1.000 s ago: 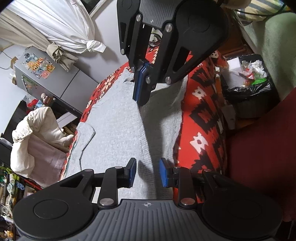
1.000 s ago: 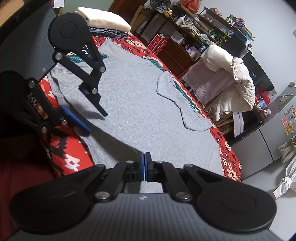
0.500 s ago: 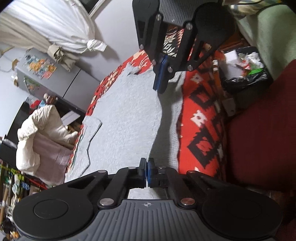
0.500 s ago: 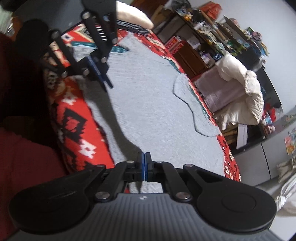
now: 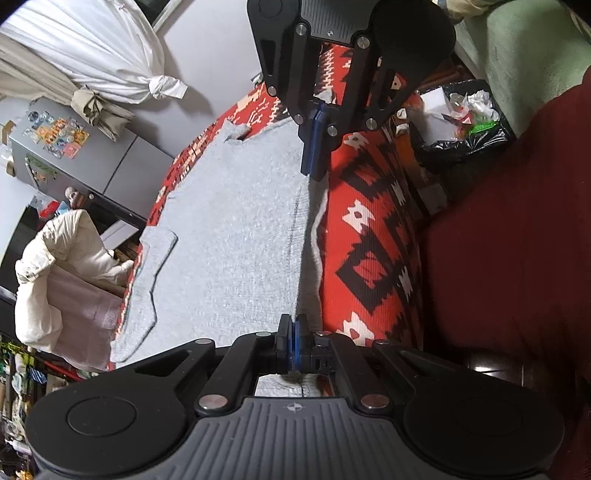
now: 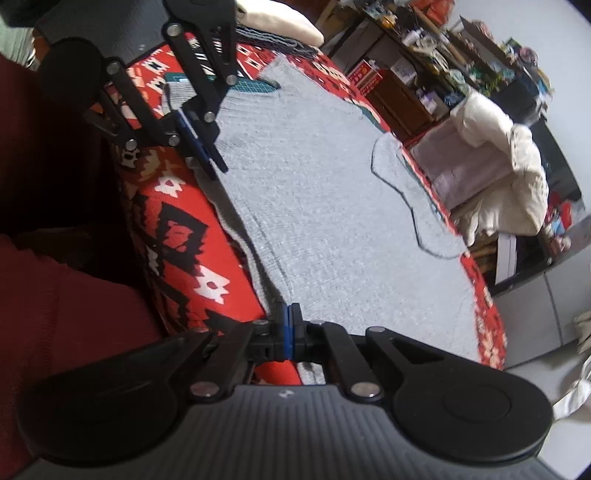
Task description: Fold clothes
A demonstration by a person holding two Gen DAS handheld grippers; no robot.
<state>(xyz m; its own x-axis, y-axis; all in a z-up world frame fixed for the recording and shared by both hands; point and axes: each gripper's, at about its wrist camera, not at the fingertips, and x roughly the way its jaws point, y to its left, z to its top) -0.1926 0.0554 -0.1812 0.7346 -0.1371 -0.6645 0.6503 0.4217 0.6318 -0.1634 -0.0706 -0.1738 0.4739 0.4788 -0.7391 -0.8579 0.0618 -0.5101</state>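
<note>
A grey knitted garment (image 5: 229, 236) lies spread flat on a bed with a red, black and white patterned cover (image 5: 369, 236). One sleeve (image 5: 155, 254) is folded in at the far side. My left gripper (image 5: 294, 341) is shut on the garment's near edge. Farther along that edge, my right gripper (image 5: 314, 162) is shut on it as well. The hem runs taut and slightly raised between them. In the right wrist view the right gripper (image 6: 290, 325) pinches grey fabric (image 6: 317, 206), and the left gripper (image 6: 207, 162) holds the edge at the upper left.
A person in dark red clothing (image 5: 517, 266) stands against the bed's near side. A black bin bag of rubbish (image 5: 469, 129) sits on the floor beyond. A white padded jacket on a chair (image 6: 509, 173), cluttered shelves (image 6: 424, 74) and folded clothes (image 6: 280, 26) line the far side.
My left gripper, open a second ago, has shut on the garment's near edge. The two grippers have drawn apart along that edge, pulling it straight. The right gripper stayed shut.
</note>
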